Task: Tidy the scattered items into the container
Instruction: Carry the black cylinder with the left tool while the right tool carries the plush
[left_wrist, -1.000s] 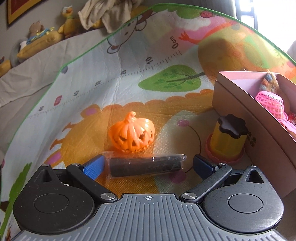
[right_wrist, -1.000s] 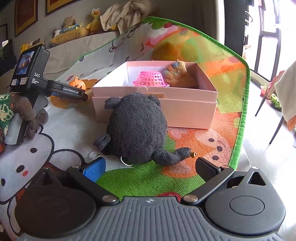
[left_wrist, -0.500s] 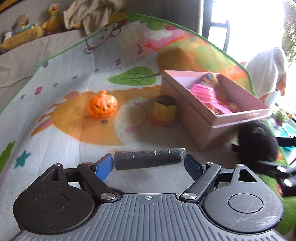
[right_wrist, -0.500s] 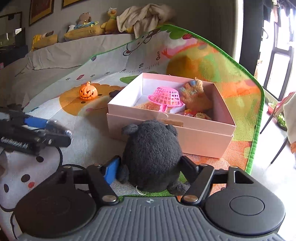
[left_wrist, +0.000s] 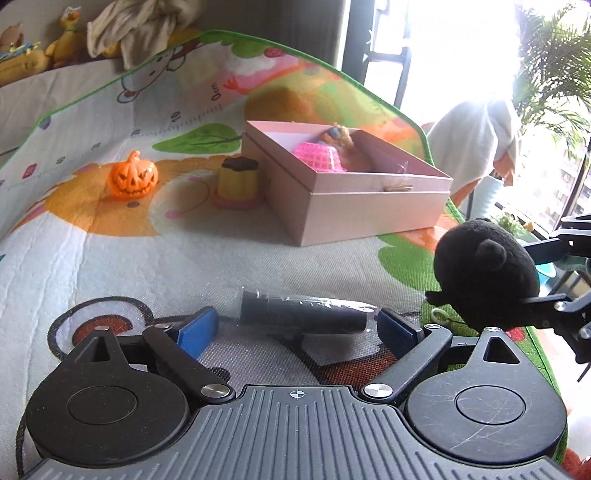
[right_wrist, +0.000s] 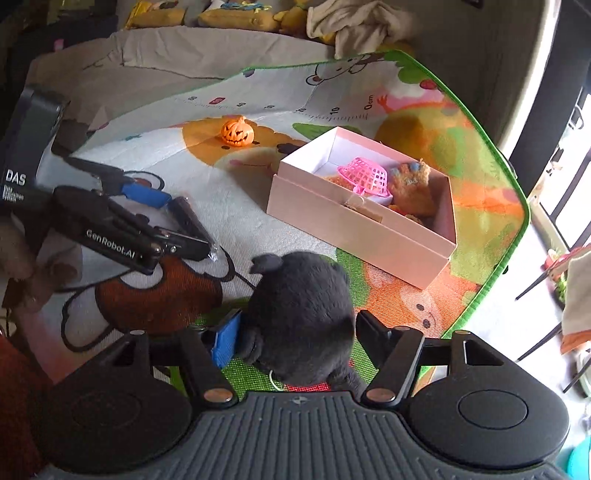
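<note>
My left gripper (left_wrist: 297, 326) is shut on a black wrapped tube (left_wrist: 303, 314), held crosswise above the play mat; the left gripper also shows in the right wrist view (right_wrist: 184, 221). My right gripper (right_wrist: 295, 334) is shut on a black plush toy (right_wrist: 303, 314), lifted off the mat; the plush also shows in the left wrist view (left_wrist: 484, 280). The pink box (left_wrist: 369, 206) (right_wrist: 354, 229) stands ahead, holding a pink basket (right_wrist: 365, 179) and an orange plush (right_wrist: 413, 184). An orange pumpkin (left_wrist: 133, 179) (right_wrist: 237, 131) and a yellow pudding toy (left_wrist: 238, 181) sit on the mat left of the box.
The colourful play mat (left_wrist: 110, 240) covers the floor, its green edge (right_wrist: 517, 221) near a window at the right. A cloth and soft toys (right_wrist: 354, 22) lie on a ledge at the back. A draped chair (left_wrist: 476, 140) stands beyond the mat.
My left gripper lifted the tube and drew back from the pumpkin. My right gripper closed on the black plush and raised it off the mat.
</note>
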